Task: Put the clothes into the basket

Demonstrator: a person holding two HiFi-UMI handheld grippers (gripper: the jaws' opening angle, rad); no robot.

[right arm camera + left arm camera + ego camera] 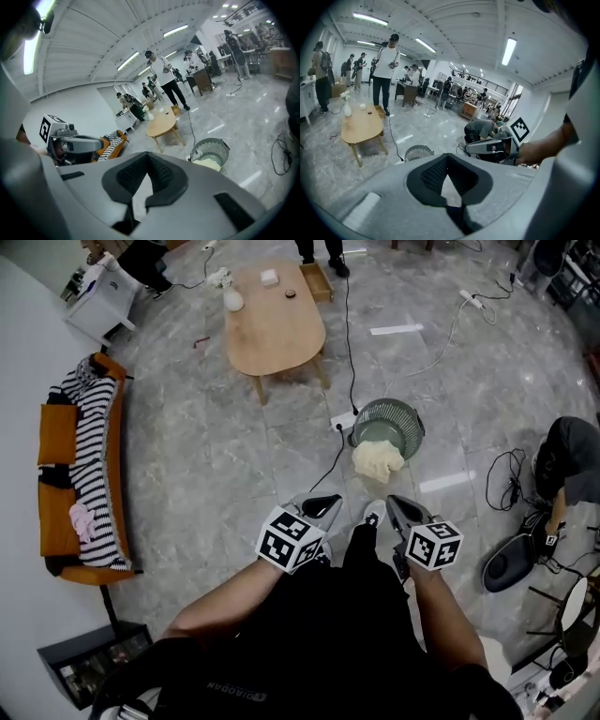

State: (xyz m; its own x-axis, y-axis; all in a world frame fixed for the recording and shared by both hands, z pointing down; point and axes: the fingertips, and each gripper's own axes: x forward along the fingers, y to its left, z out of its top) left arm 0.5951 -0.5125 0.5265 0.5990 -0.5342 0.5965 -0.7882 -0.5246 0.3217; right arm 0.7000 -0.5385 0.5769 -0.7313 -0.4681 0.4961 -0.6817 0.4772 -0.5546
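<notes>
Holding the left gripper [322, 506] with its jaws together, clamping nothing. Holding the right gripper [403, 512] the same way: jaws pressed together, gripping nothing. Carrying the pair side by side, near each other but apart, in front of a dark-clothed body, both pointing forward and somewhat down over the grey marbled floor [216, 456].

Facing, a little beyond the tips, the round mesh basket [386, 406] standing upright on the floor. Seeing a cream garment [377, 462] spilling over its near rim, partly inside and partly hanging out toward the grippers. Noting a power strip [344, 420] just beside the basket's left side, and a black cable [349, 343] running from it away past the worktop [277, 329].

Finding on that oval wooden worktop, well beyond the basket, a white vase [232, 300] and a small white box [269, 277].

Spotting more laundry far to the left, well apart from the basket: striped clothing [94, 456] lying along the orange sofa [56, 442], with a small pink piece [82, 521] resting on it near the sofa's closer end.

Catching, at the right edge, a person [572, 460] crouching among cables.
</notes>
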